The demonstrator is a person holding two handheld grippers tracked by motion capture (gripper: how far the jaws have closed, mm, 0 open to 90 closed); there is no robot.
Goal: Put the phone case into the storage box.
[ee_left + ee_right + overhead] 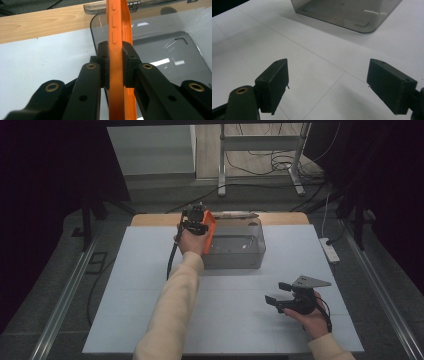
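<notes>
Orange phone case (209, 231) clamped edge-on in left tool (196, 220), upper centre of high view, at left rim of clear box (235, 251).
Lower right: right tool (278, 292) spread wide, holding nothing, over white table (140, 285).

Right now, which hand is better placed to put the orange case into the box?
Left. Its jaws already grip the orange case over the open box. The right jaws are open, farther back on the table.

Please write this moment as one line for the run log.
left gripper: shut on orange phone case, above the open clear plastic box | right gripper: open, empty, over white table | case not yet in box
</notes>
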